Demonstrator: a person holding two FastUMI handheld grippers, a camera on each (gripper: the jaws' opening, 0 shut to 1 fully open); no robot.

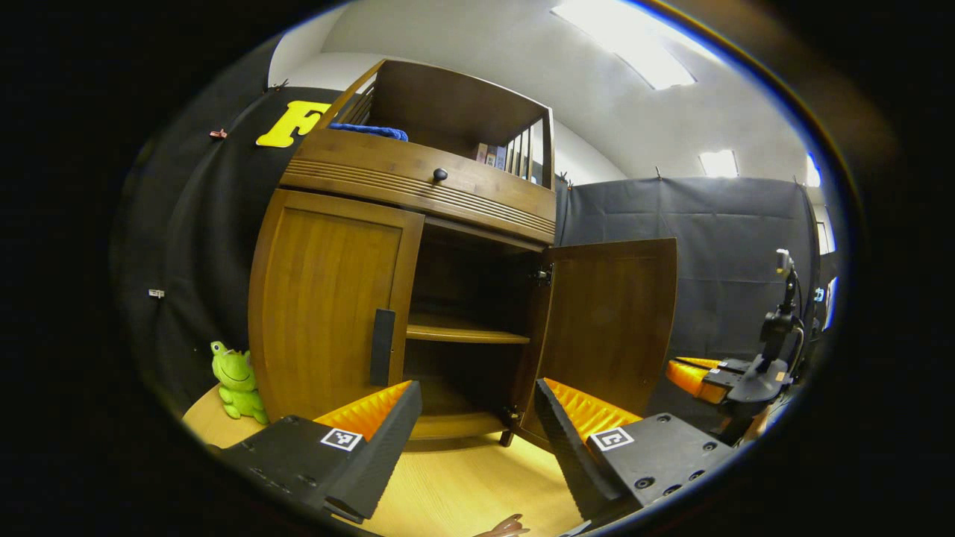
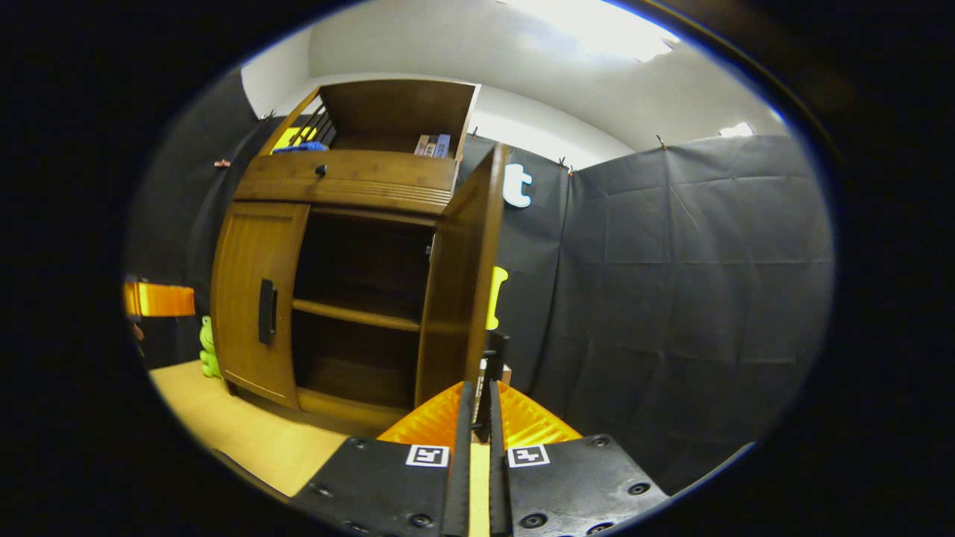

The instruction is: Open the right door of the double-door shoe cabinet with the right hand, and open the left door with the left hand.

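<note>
1. Wooden shoe cabinet (image 1: 418, 246) stands on a pale counter (image 1: 462, 485) against the black cloth wall. Its left door (image 1: 328, 306) is closed, with a dark upright handle (image 1: 382, 347) at its inner edge. Its right door (image 1: 608, 328) is swung open, exposing a shelf (image 1: 466, 332) and a dark interior whose back is hard to make out.
2. In the left gripper view, the left hand-held gripper (image 1: 477, 432) has its fingers wide apart, holding nothing, low in front of the open compartment and near the closed door's handle, not touching it.
3. That view also shows the right hand-held gripper (image 1: 709, 377) farther off, beside the open door's outer edge; it is partly cut off, so its grip is unclear there.
4. In the right gripper view, the right hand-held gripper (image 2: 477, 418) has its fingers drawn close together around the open door's dark handle (image 2: 494, 358); whether both press on it cannot be told.
5. A green frog toy (image 1: 237, 380) sits on the counter left of the cabinet.
6. A drawer with a dark knob (image 1: 440, 174) sits above the doors; blue cloth (image 1: 369, 131) and small items lie on the top shelf, too small to identify.
</note>
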